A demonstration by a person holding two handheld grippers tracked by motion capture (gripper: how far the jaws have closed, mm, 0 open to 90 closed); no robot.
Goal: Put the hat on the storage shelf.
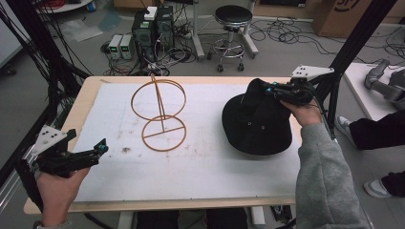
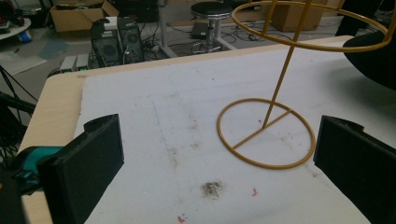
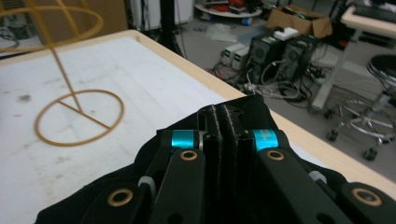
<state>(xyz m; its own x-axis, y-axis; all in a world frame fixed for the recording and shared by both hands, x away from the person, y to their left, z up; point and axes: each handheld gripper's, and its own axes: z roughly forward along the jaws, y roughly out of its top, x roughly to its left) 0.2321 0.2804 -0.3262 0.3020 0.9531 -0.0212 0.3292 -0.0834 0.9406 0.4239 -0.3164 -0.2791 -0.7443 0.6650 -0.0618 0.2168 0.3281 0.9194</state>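
Observation:
A black brimmed hat (image 1: pixel 257 121) rests on the white mat at the right, its far edge lifted. My right gripper (image 1: pixel 270 89) is shut on that raised brim; in the right gripper view the jaws press together on black fabric (image 3: pixel 243 109). A gold wire hat stand (image 1: pixel 161 112), with a ring base, a thin post and a hoop on top, stands mid-table, left of the hat. My left gripper (image 1: pixel 101 149) hovers open near the mat's front-left corner, pointing toward the stand's base (image 2: pixel 266 133), with nothing between its pads (image 2: pixel 93 154).
The white mat (image 1: pixel 200 162) covers most of the wooden table (image 1: pixel 86 95) and carries a few dark smudges (image 2: pixel 212 188). Beyond the far edge are computer cases (image 1: pixel 153 26), a stool (image 1: pixel 232 28) and loose cables. A black frame post (image 1: pixel 351 43) rises at the right.

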